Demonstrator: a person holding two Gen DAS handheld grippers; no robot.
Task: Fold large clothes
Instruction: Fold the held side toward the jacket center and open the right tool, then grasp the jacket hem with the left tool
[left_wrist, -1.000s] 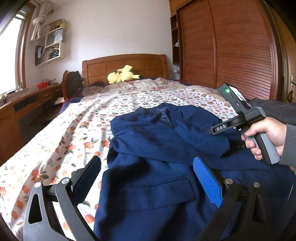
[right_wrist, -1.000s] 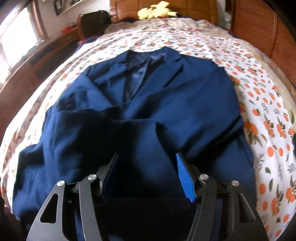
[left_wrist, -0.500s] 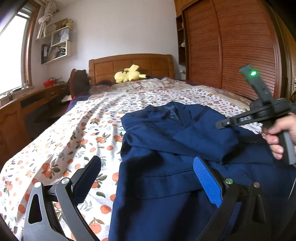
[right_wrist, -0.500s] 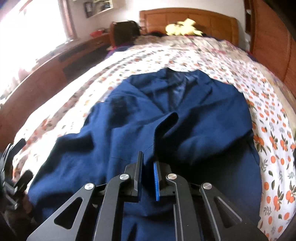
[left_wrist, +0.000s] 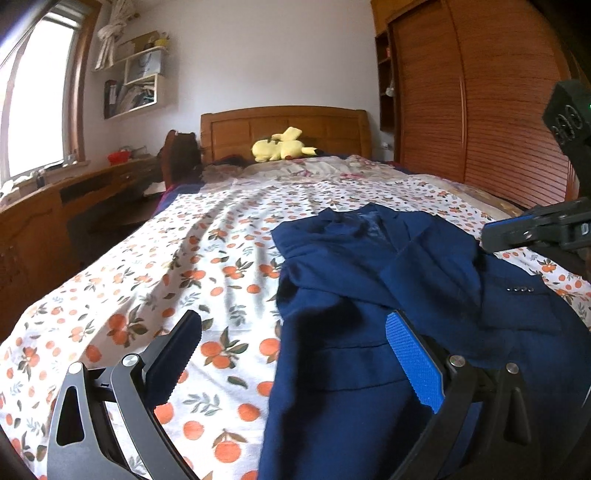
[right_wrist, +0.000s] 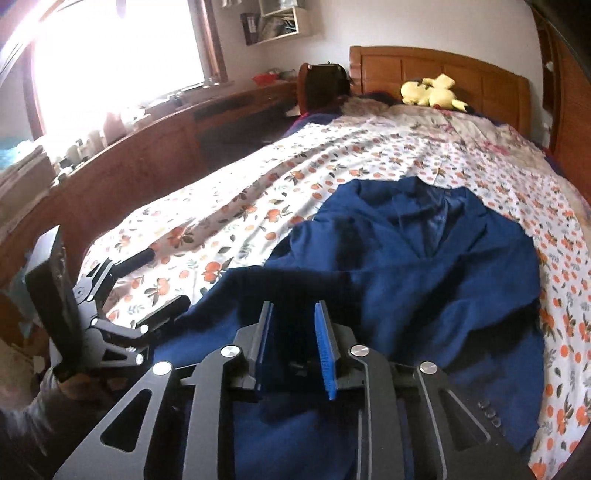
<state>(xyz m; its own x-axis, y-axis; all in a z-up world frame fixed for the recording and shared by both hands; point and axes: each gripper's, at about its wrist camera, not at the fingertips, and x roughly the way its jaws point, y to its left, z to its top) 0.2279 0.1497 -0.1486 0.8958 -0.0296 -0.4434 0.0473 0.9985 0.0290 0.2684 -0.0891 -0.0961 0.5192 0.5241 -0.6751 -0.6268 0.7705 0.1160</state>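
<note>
A navy blue jacket lies front up on the orange-print bedsheet, collar toward the headboard, with one sleeve folded across its chest. My left gripper is wide open and low over the jacket's left hem, one finger above the sheet and the blue pad over the cloth. From the right wrist, the left gripper sits at the jacket's left edge. My right gripper hovers above the lower jacket. Its jaws are opening with a narrow gap, and no cloth is pinched between them. It also shows at the right edge.
A yellow plush toy lies by the wooden headboard. A wooden desk runs along the bed's left side under a bright window, with a dark chair at its end. A slatted wardrobe stands on the right.
My right gripper shut on a fold of the jacket, rose and drew back, and its jaws have now parted. My left gripper drifted left toward the sheet, still open.
</note>
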